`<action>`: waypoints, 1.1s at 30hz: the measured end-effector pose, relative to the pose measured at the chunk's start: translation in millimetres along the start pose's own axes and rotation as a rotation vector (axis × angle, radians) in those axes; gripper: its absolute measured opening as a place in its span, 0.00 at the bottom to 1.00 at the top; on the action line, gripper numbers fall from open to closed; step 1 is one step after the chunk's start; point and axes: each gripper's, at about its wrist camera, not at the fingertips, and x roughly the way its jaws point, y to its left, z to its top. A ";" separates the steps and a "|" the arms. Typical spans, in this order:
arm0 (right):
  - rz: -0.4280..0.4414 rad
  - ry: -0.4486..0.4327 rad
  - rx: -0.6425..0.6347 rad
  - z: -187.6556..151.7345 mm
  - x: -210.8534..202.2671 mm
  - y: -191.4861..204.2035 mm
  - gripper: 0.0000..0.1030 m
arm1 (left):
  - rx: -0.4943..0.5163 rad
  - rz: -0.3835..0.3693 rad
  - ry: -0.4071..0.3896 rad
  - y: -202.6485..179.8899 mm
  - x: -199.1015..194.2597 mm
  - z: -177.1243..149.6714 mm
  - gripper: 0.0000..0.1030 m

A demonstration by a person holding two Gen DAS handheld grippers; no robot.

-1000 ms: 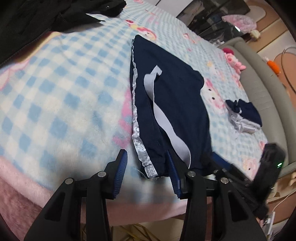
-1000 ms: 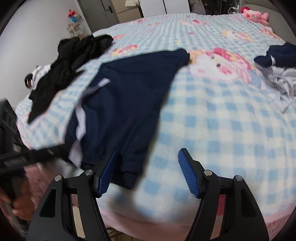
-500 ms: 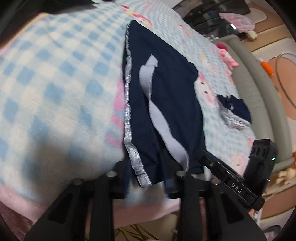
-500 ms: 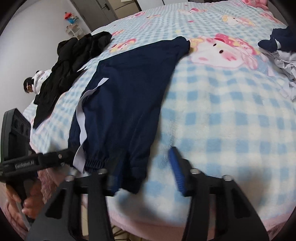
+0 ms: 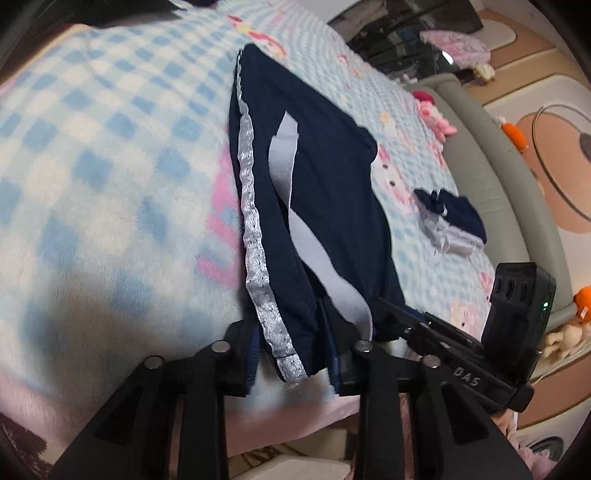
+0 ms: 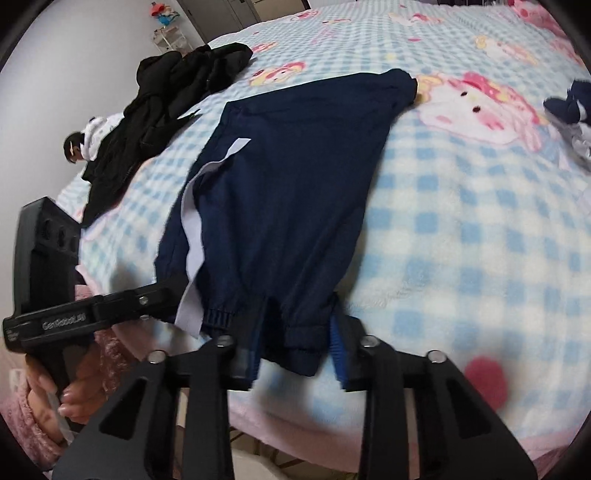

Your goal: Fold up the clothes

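Your left gripper and right gripper straddle the cuffs of the navy track pants at the bed edge, jaws narrowing, not yet pinching. Close firmly before lifting.

- A home bedroom: a wide bed fills both views, spread with a fleecy blue-and-white checked blanket printed with pink cartoon cats.
- Laundry lies across it: navy trousers at the near edge, a heap of black clothes at far left, a small folded navy-and-grey bundle to the right.
- A padded grey bed frame runs along the right side, with a pink plush toy at its far end.
- A small white shelf rack stands against the far wall beside a door.
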 end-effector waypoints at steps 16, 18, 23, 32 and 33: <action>0.031 -0.058 0.084 -26.8 -18.1 6.3 0.22 | 0.085 -0.017 -0.006 -8.5 -13.7 -14.5 0.25; 0.020 -0.026 0.084 -28.8 -5.6 4.8 0.24 | 0.081 -0.009 0.004 -8.5 -14.2 -15.6 0.25; 0.063 -0.018 0.086 -30.2 -4.5 -0.5 0.14 | 0.072 0.011 0.028 -8.6 -15.4 -18.3 0.21; 0.186 0.000 0.152 -31.7 -38.3 -3.8 0.12 | -0.026 -0.111 0.115 -7.8 -35.3 -18.6 0.19; 0.210 0.001 0.168 -27.7 -38.6 -6.1 0.13 | -0.046 -0.134 0.124 -7.5 -37.0 -14.6 0.19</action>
